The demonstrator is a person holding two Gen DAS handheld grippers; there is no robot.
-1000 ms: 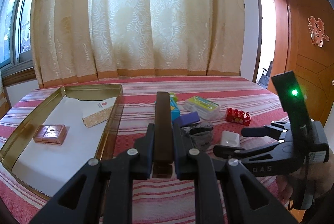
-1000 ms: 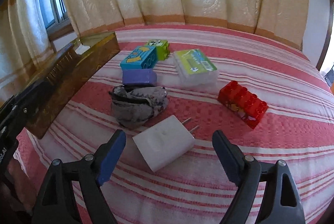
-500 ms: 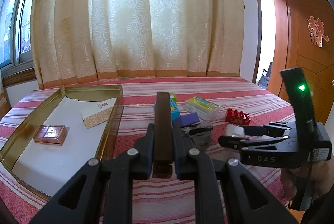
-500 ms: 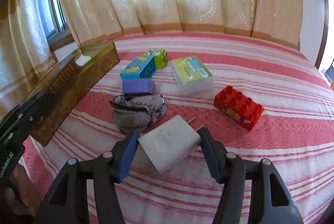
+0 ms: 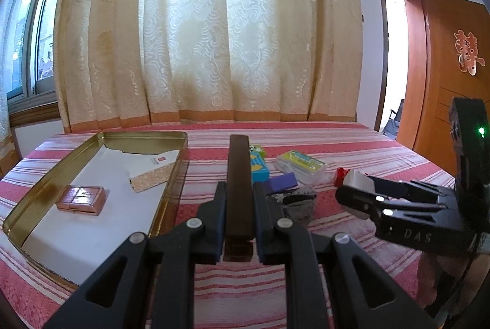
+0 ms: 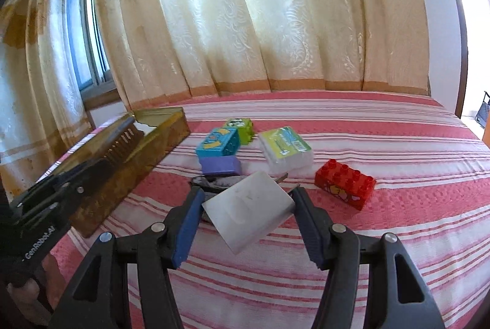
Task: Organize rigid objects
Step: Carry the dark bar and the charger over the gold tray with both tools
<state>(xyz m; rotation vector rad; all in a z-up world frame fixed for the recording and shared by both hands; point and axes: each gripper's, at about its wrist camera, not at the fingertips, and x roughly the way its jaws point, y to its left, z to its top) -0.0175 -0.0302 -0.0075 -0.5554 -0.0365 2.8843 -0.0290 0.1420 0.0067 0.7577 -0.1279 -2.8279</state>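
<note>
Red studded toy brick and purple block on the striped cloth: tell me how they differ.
The red studded toy brick is red, shows raised studs on top and a printed picture on its side; the purple block is purple and shows plain faces. The brick looks longer. The brick lies to the right alone; the block sits beside the blue brick. Both rest on the cloth, ungripped.

- Left wrist view: fisheye, low over the striped bedcover (image 5: 352,142), looking forward along the left gripper (image 5: 239,197) toward the curtain (image 5: 214,22); own fingers fill the lower centre of the frame.
- Gold tin (image 5: 55,172) at left, door (image 5: 444,68) at far right; right gripper (image 5: 355,197) enters from the right edge.
- Right wrist view: fisheye, close to the bedcover (image 6: 367,120), tilted down, faces the curtain (image 6: 260,7); right gripper (image 6: 248,206) fills the bottom.
- Left gripper (image 6: 101,163) shows at lower left.
- Shared: gold tin (image 6: 128,172), blue block (image 5: 259,168) (image 6: 217,142), purple block (image 5: 283,180) (image 6: 220,165), plastic box (image 5: 301,165) (image 6: 286,146), curtain, bedcover.
</note>
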